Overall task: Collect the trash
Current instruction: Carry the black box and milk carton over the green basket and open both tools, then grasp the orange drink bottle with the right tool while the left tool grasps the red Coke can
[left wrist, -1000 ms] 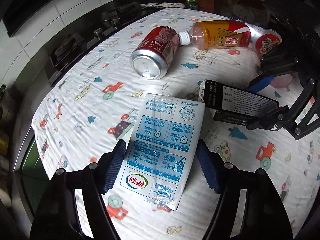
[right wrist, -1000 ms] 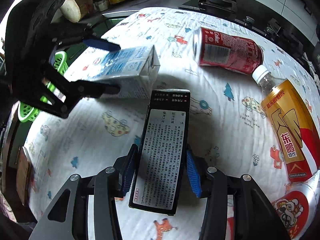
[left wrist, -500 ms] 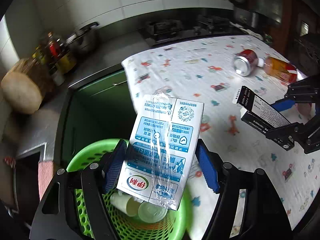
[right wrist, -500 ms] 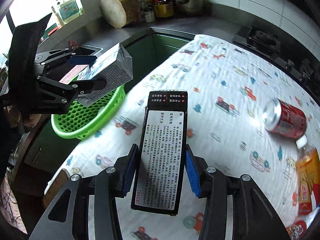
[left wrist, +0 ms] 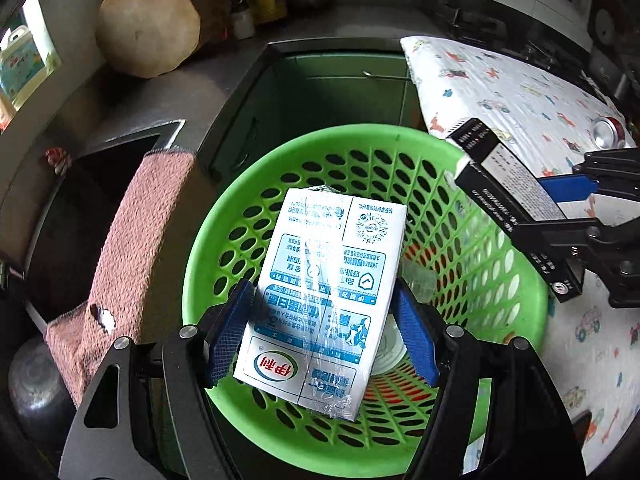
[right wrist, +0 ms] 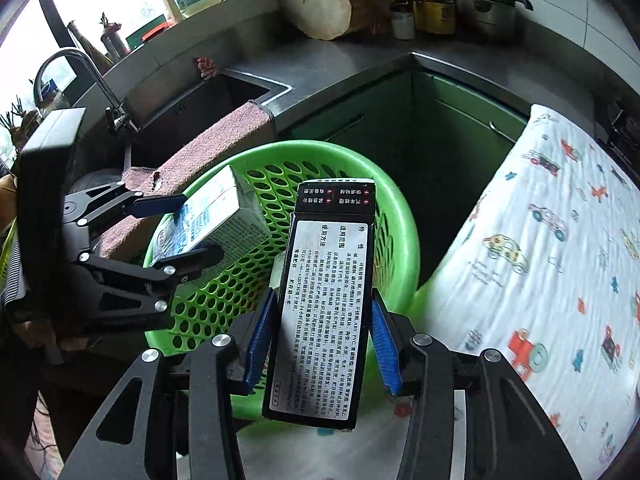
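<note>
- Kitchen corner with grey counter (right wrist: 352,68), steel sink (right wrist: 192,108) and tap (right wrist: 80,68) under a bright window; round wooden block (left wrist: 148,32) and pots at the back wall.
- Table with printed cloth (left wrist: 508,92) on the right side, cars and trees as pattern; red can (left wrist: 608,134) lying on it far back.
- Pink towel (left wrist: 132,232) hanging over sink edge, just beside green basket (left wrist: 344,140).
- Green basket with many holes, standing between sink cabinet and table, some white cups (left wrist: 390,350) at the bottom.
- Left gripper (left wrist: 320,336) clamped on milk carton (left wrist: 324,292), blue pads pressing on both sides of the carton's lower half.
- Milk carton in the air right above basket opening, tilted, blue and white print facing camera, clear straw wrapper on its face.
- Right gripper (right wrist: 320,340) closed tight on black box (right wrist: 324,300), pads touching its two long sides.
- Black box with white label, held above basket rim on the table side, upper end reaching over the opening.
- Both things near each other over the basket, not touching.
</note>
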Demonstrator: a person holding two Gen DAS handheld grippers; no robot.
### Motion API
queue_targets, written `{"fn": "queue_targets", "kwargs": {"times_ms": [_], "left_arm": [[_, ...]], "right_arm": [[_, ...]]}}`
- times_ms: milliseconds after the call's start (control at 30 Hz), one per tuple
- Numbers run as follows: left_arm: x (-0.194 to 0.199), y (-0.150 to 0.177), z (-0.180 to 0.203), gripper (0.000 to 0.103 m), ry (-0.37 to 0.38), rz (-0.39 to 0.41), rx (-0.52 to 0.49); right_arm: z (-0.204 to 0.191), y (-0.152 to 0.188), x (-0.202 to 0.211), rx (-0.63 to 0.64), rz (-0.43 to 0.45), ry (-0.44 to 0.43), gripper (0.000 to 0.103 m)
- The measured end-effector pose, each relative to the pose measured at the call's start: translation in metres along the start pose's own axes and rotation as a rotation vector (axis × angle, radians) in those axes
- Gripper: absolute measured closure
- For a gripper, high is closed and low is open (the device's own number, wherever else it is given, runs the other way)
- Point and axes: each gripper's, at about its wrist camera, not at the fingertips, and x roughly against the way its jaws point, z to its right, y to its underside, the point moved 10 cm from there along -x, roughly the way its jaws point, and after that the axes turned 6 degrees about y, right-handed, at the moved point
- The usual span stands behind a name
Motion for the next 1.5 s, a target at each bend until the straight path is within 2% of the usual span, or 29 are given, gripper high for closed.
{"fn": "queue_targets", "kwargs": {"times_ms": [167,300,500,533,667,733,867,1000,1100,1167,1200,1333,1500], "left_arm": [[-0.01,0.013,-0.01,0.034,0.006,-0.025,0.042],[-0.017,0.016,-0.011,0.034,0.017,-0.039,0.061],[-0.029,0.02,-0.007,0.034,0.005,-0.074,0.062],[-0.032,0.021,-0.007,0.034,0.006,-0.081,0.068],[-0.038,0.027,-0.002,0.032,0.001,-0.109,0.066],[-0.041,0.029,-0.001,0.031,-0.012,-0.122,0.065],[-0.045,0.034,0.002,0.03,-0.019,-0.142,0.058],[-0.042,0.036,0.003,0.03,-0.035,-0.151,0.052],[-0.034,0.033,0.007,0.024,-0.054,-0.141,0.042],[-0.028,0.027,0.013,0.023,-0.064,-0.132,0.028],[-0.024,0.023,0.016,0.023,-0.067,-0.129,0.022],[-0.004,-0.005,0.046,0.021,-0.049,-0.075,-0.028],[0.017,-0.052,0.122,0.014,0.039,0.038,-0.151]], "right_arm": [[-0.007,-0.011,-0.031,-0.001,-0.034,-0.011,0.058],[-0.005,-0.015,-0.029,-0.011,-0.016,-0.011,0.055],[0.002,0.002,0.012,0.002,0.031,0.01,0.044],[0.006,0.007,0.022,0.002,0.043,0.02,0.04],[0.03,0.034,0.064,-0.027,0.089,0.063,0.035],[0.048,0.052,0.085,-0.058,0.107,0.092,0.031],[0.097,0.098,0.128,-0.14,0.123,0.167,0.03],[0.16,0.142,0.169,-0.222,0.126,0.29,0.026],[0.211,0.174,0.2,-0.292,0.12,0.366,0.026],[0.244,0.192,0.22,-0.31,0.119,0.442,0.025],[0.258,0.199,0.228,-0.306,0.112,0.471,0.021],[0.313,0.228,0.246,-0.278,0.048,0.573,0.019],[0.367,0.255,0.232,-0.24,-0.064,0.605,0.018]]}}
